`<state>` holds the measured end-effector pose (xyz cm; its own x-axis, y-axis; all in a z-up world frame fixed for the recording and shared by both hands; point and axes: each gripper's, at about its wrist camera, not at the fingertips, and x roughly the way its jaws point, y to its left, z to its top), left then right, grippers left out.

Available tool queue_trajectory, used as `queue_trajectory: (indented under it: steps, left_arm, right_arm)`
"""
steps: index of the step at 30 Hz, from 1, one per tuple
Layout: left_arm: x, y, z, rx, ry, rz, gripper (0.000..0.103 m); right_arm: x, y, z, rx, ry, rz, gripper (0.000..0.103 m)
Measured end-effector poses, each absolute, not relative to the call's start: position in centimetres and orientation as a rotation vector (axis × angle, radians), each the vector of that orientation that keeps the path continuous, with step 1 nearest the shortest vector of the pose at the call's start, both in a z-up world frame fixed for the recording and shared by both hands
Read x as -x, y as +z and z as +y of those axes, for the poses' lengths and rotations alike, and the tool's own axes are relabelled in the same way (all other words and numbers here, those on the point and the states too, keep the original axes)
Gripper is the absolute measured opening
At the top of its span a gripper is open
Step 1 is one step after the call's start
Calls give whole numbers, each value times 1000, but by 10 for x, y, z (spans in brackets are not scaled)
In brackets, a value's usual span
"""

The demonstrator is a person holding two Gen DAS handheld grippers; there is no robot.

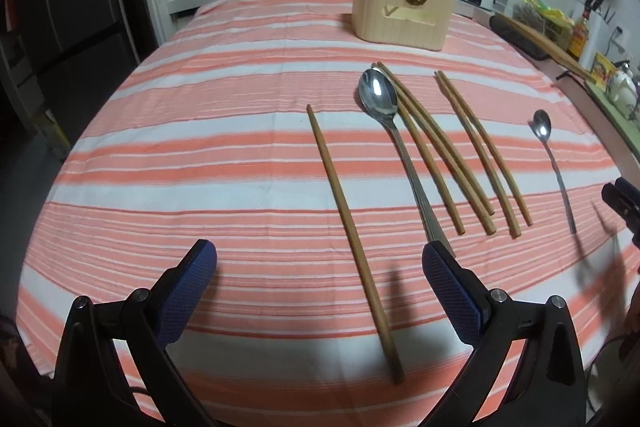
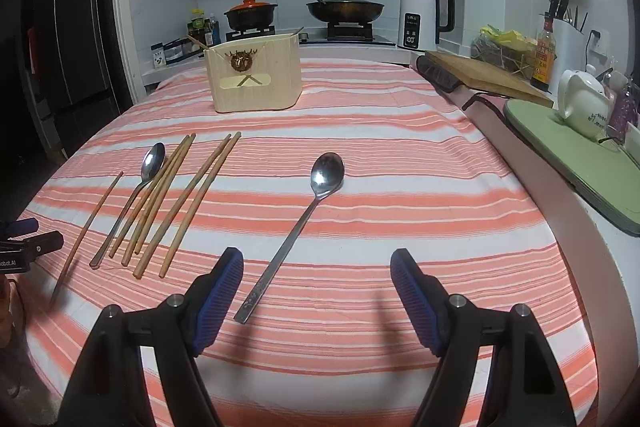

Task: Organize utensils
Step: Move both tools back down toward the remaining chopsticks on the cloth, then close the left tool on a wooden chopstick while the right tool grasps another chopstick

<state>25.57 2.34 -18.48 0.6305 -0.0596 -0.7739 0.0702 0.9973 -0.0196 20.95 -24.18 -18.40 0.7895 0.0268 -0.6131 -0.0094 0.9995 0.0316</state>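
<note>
The left gripper (image 1: 320,275) has its jaws spread wide over the striped cloth (image 1: 200,155), pinching nothing; a single chopstick (image 1: 352,239) lies on the cloth between the two blue pads, touching neither. The handle end of the big spoon (image 1: 394,135) slips behind the right-hand pad and is hidden there. The right gripper (image 2: 316,283) is also spread wide and empty, with the handle of the other spoon (image 2: 296,231) lying in the gap, nearer the left pad but apart from it.

Beside the big spoon lie five more chopsticks (image 1: 456,151) in two loose bunches, one bunch just touching the spoon's bowl edge. Further back on the cloth stands the pale holder box (image 2: 254,73), upright, with one stick poking from a rear corner; what else is inside cannot be seen. In the left view the far spoon's handle fades into shadow and only a dark tip of the other gripper shows at the frame edge. Behind the table the stove pots (image 2: 250,13) and a white kettle (image 2: 424,15) sit on the counter, and the labels on the bottles are too small to read
</note>
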Motion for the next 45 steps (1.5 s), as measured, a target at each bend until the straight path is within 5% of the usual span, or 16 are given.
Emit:
queue_trajectory:
  steps: [26,34,40,44,45]
  left_arm:
    - [-206,-212,27,-7,-31,859,94]
    - [-192,-213,19,-8,-7,807,83]
    - [-188,-211,6,-50,-45,788,54]
    - [-190,-209,-7,-86,-77,779,9]
    - [-192,-209,-8,-92,-74,781,6]
  right_arm:
    - [-224,-213,-151,138,297,799,77]
    - [-233,-216,-143,165,319,836,53]
    - [-245,-217,-136,182,325,844,40]
    - [-249,-217,-134,194,327,838,25]
    - [-250,-217,-134,193,323,838,11]
